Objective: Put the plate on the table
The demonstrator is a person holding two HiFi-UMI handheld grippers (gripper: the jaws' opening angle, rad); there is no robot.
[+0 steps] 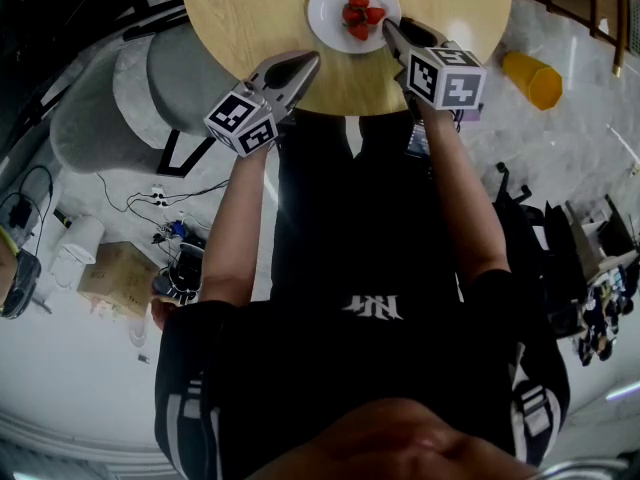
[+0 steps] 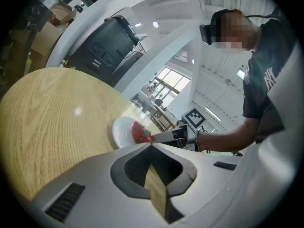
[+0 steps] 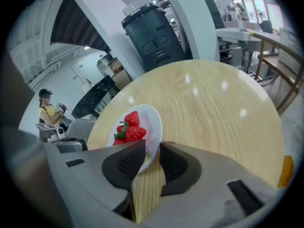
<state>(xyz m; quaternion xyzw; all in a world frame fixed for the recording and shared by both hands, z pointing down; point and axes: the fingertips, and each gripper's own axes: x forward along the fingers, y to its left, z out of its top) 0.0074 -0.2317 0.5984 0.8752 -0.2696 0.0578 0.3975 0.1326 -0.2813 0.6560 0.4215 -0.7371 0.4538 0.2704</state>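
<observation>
A white plate (image 1: 330, 8) with several strawberries (image 1: 360, 13) rests on the round wooden table (image 1: 250, 18), near its front edge. My right gripper (image 1: 390, 26) is at the plate's right rim. In the right gripper view the plate (image 3: 151, 122) has its rim between the jaws; a gap shows on the right side, so the right gripper (image 3: 153, 148) is open and not pressing. My left gripper (image 1: 308, 60) hovers over the table's near edge, left of the plate, shut and holding nothing. The left gripper view shows the plate (image 2: 122, 131) ahead.
An orange cup (image 1: 532, 79) lies on the floor to the right of the table. A grey chair (image 1: 150, 78) stands at the table's left. A cardboard box (image 1: 115, 273) and cables lie on the floor at left. A person in yellow (image 3: 47, 110) stands far off.
</observation>
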